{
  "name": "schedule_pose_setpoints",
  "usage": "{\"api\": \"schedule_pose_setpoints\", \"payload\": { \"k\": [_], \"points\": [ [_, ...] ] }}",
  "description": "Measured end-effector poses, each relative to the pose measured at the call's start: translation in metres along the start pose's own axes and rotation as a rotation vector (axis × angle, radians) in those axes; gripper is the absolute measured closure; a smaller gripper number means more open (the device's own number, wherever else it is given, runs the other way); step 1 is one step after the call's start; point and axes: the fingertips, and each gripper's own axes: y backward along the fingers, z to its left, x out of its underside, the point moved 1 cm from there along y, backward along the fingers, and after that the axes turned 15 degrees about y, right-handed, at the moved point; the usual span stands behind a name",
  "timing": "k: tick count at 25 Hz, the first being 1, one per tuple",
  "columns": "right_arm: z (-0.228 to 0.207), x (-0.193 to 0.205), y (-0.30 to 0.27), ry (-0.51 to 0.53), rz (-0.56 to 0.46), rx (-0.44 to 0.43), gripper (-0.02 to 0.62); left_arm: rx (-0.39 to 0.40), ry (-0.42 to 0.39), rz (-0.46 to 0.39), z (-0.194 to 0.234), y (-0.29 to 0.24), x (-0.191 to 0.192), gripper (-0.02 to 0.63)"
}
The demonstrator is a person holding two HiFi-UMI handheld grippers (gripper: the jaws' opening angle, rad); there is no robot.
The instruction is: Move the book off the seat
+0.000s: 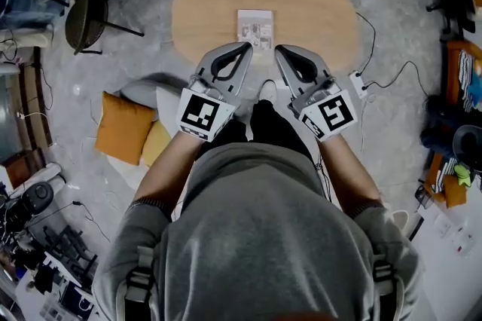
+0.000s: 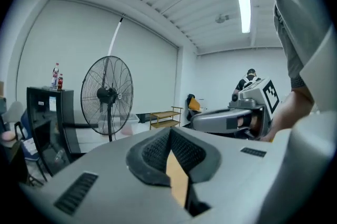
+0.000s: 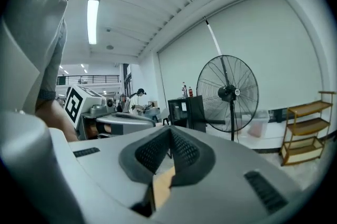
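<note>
In the head view a pale book point(image 1: 254, 27) lies flat on the near half of an oval wooden top point(image 1: 203, 10) on the floor below me. Both grippers are held high, close under the head camera, tips side by side over the top's near edge. The left gripper point(image 1: 246, 48) is shut with nothing between its jaws, and its own view point(image 2: 169, 136) looks level across the room. The right gripper point(image 1: 280, 50) is shut and empty too point(image 3: 169, 136). Each gripper view shows the other gripper beside it. Neither touches the book.
Orange cushions point(image 1: 122, 127) lie on the floor at the left, with a black chair point(image 1: 86, 14) behind them. A power strip with cables point(image 1: 357, 84) lies right of the wooden top. A standing fan point(image 2: 108, 94) and a wooden shelf point(image 3: 305, 133) stand by the far wall.
</note>
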Motion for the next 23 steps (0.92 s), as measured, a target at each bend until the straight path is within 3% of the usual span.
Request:
{"api": "schedule_pose_setpoints", "payload": {
  "k": [5,16,23],
  "points": [
    [0.015,-0.062,0.020,0.021,-0.091,0.004,0.591,0.032,-0.021,-0.039,-0.033,0.028,-0.034,0.591],
    [0.037,-0.099,0.040,0.096,-0.107,-0.049,0.591,0.033,-0.059,-0.106,-0.053,0.062,-0.081,0.591],
    [0.036,-0.113,0.022,0.107,-0.137,-0.055,0.591,0.029,-0.065,-0.137,-0.040,0.068,-0.095,0.591]
  ]
}}
